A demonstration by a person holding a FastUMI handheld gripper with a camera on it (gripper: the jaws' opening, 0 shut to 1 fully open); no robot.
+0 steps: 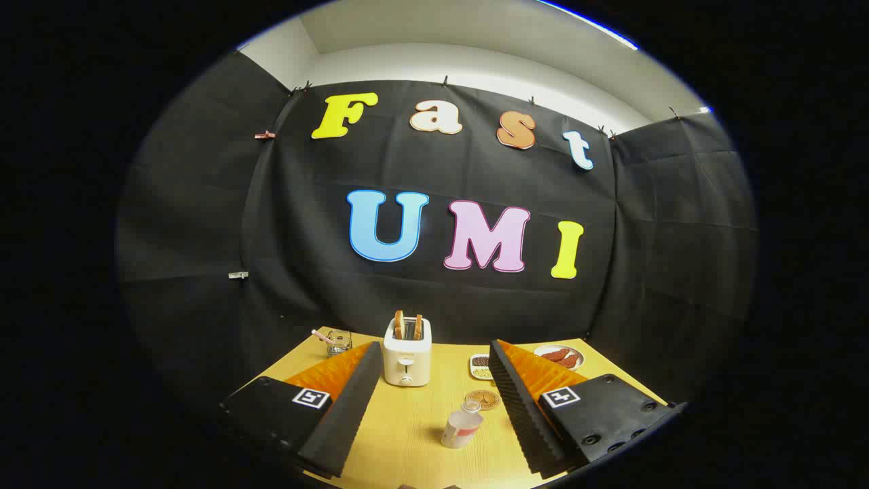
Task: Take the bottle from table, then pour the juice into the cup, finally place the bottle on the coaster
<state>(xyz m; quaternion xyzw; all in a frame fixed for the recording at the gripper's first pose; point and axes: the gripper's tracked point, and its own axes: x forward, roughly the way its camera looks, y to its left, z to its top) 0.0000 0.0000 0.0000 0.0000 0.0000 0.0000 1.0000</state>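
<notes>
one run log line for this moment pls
phase: approach | gripper: open, holding nothing | small clear plastic bottle: on wooden table, between fingers | round brown coaster: just beyond bottle, bare

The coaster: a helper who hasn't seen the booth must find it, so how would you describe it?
On the wooden table, look past the white toaster toward the open hand-held gripper. The coaster lies flat just behind the small bottle: a brown patterned disc, unlike the white dishes beyond.
</notes>
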